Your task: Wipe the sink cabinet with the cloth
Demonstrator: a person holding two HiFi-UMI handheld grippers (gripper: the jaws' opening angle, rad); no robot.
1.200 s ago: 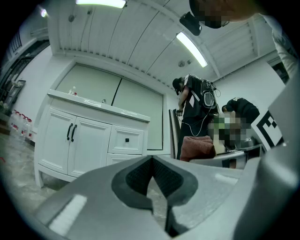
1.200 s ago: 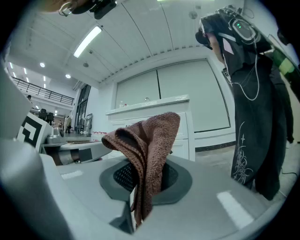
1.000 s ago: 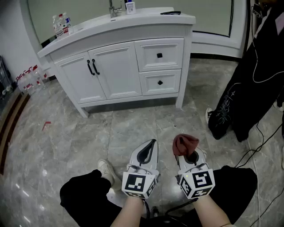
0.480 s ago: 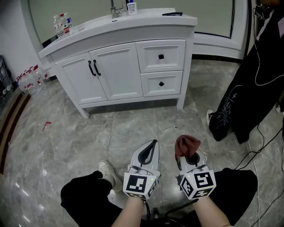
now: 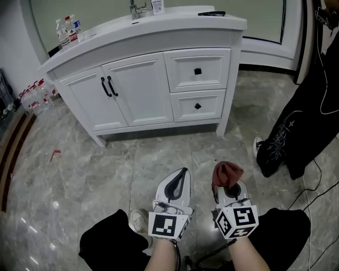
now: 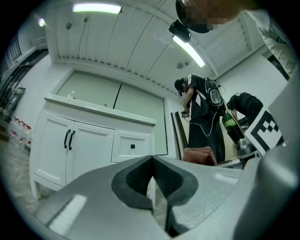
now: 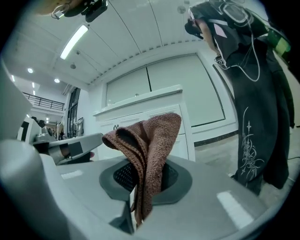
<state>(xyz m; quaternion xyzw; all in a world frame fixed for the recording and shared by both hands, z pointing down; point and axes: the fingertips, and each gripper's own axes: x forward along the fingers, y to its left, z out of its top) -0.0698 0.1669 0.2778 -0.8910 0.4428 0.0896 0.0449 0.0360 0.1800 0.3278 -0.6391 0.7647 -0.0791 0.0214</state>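
Cloth (image 7: 152,140) pinched in right claw (image 5: 230,186), bunched above tips; left claw (image 6: 153,163) closed (seemingly empty).

Top of chrome tap (image 5: 136,8) on white sink cabinet (image 5: 137,87) cut by picture edge. Right edge cuts standing person in black clothes (image 5: 304,100). On tabletop (image 5: 175,21), flat black item (image 5: 212,13) too small to identify. Lower end of reddish-brown knit cloth (image 7: 154,131) hidden inside right gripper (image 7: 146,168).

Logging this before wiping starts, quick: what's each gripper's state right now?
Left gripper: closed, nothing between its fingers.
Right gripper: closed on the brown cloth.
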